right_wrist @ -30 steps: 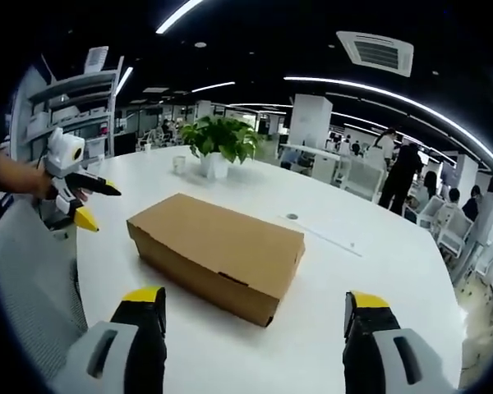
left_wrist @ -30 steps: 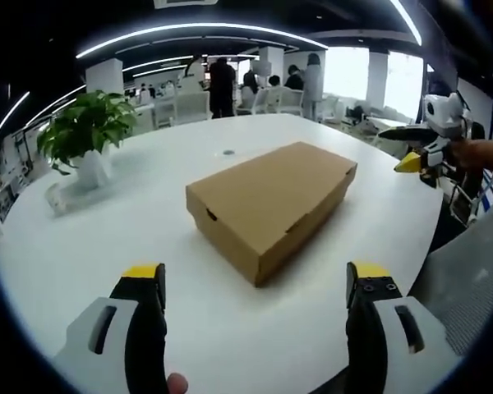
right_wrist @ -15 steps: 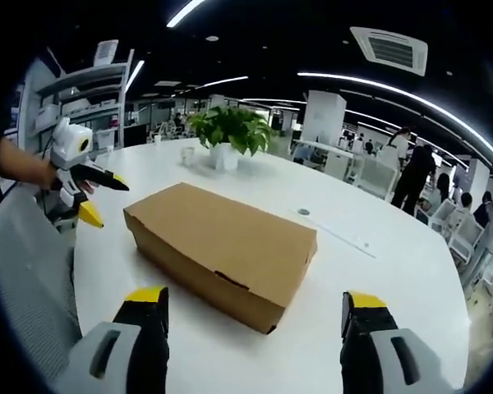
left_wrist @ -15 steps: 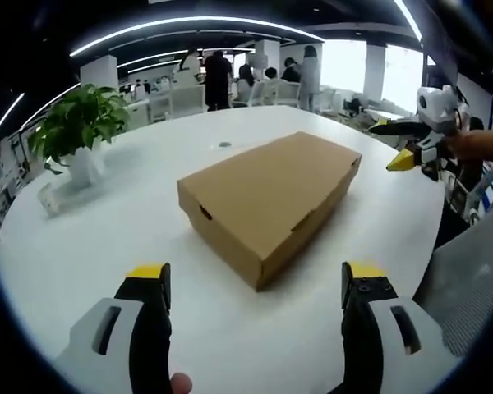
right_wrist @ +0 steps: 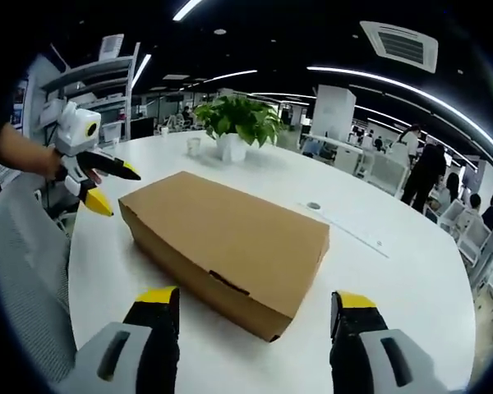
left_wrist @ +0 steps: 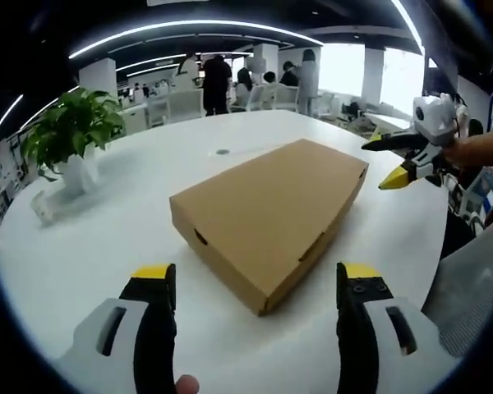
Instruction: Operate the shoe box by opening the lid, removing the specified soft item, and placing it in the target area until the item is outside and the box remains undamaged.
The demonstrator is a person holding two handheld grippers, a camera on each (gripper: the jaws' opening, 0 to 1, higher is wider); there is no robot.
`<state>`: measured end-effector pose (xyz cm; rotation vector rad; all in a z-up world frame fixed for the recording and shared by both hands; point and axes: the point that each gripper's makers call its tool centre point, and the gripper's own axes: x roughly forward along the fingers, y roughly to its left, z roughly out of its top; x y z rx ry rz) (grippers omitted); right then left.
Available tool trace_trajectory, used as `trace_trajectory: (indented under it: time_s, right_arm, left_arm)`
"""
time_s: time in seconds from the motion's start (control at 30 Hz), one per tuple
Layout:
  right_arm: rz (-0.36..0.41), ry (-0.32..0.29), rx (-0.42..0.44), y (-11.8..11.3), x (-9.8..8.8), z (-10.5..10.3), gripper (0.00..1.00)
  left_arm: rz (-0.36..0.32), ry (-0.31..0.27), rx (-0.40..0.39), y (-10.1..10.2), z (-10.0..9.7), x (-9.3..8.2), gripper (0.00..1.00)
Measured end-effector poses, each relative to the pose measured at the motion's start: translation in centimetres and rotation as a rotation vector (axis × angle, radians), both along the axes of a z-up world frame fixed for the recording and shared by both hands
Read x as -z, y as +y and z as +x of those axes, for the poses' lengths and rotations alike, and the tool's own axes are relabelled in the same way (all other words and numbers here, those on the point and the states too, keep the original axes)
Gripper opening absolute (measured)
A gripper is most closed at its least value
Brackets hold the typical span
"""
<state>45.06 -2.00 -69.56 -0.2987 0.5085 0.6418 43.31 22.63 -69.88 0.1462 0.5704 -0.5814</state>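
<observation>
Left gripper view: shoe box (left_wrist: 267, 215) ahead.

One closed cardboard shoe box (left_wrist: 271, 215) is counted on one white counter (left_wrist: 107, 246), and one potted plant (left_wrist: 66, 135) is seen at the upper left of the left gripper view. Two grippers are counted, the left gripper (left_wrist: 257, 283) and the right gripper (right_wrist: 255, 308), each with two yellow-tipped jaws set apart. Several people are seen standing at the top of the left gripper view, too small to be counted exactly.

A plain brown cardboard shoe box (left_wrist: 267, 217) (right_wrist: 226, 238) lies flat on the white counter (left_wrist: 90, 238), lid shut, set corner-on
</observation>
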Motion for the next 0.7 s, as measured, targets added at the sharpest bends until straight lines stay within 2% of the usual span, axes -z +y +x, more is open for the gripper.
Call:
trace_trajectory:
  time_s: [0.7]
  right_arm:
    - [-0.001, 0.034, -0.051, 1.0, 1.1, 1.2, 0.66]
  left_arm:
    - [-0.008, 0.031, 0.004, -1.7, 1.1, 1.4, 0.73]
